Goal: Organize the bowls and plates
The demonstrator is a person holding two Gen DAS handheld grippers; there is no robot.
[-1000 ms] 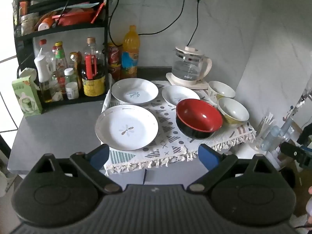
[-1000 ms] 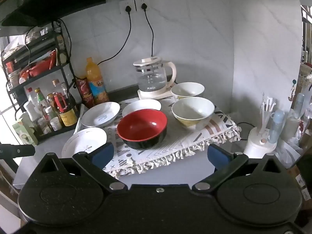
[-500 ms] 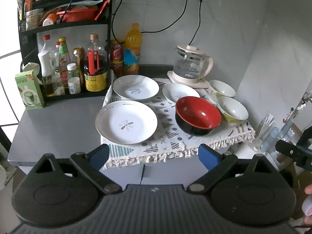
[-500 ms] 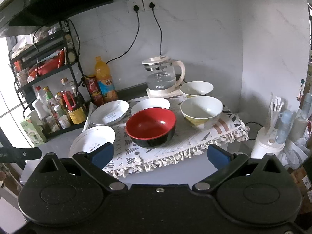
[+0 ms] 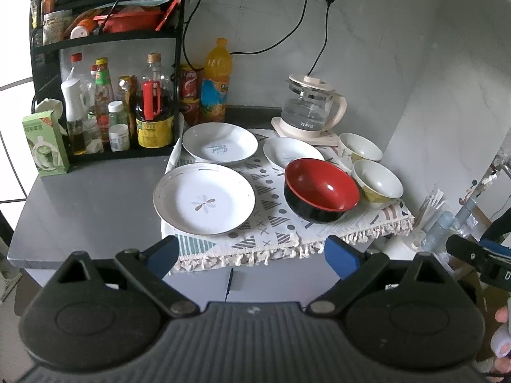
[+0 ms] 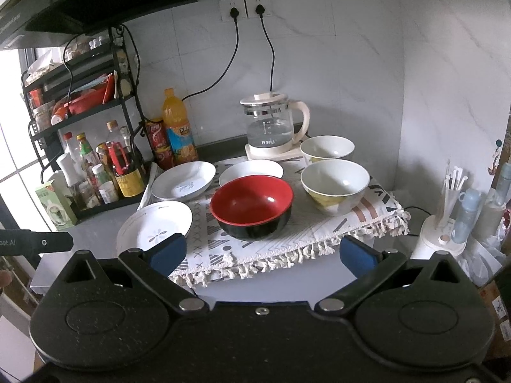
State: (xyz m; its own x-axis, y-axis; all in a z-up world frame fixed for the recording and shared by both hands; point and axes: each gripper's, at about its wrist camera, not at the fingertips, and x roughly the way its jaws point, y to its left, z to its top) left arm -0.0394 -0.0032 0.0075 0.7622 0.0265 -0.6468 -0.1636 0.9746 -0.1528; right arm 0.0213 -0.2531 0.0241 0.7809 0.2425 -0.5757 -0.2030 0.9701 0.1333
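Glossy red-and-black round bowl (image 5: pixel 321 190) and glazed white flower-marked plate (image 5: pixel 204 198) on matt woven fringed cloth (image 5: pixel 274 233); glass kettle (image 5: pixel 309 110) behind.

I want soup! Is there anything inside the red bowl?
No, the red bowl looks empty: its shiny red inside is bare in both views. It sits on the patterned cloth. What lies under the bowl is hidden by the bowl itself.

**Two wrist views, one counter**

Left wrist: set back from the counter's front edge, looking down and forward over the patterned cloth (image 5: pixel 271 223), facing the tiled wall. Right wrist: similarly back, further right, angled leftward. Shared: red bowl (image 5: pixel 321 188) (image 6: pixel 252 204), glass kettle (image 5: pixel 308 111) (image 6: pixel 271 124), bottle rack (image 5: pixel 105 41) (image 6: pixel 80 102).
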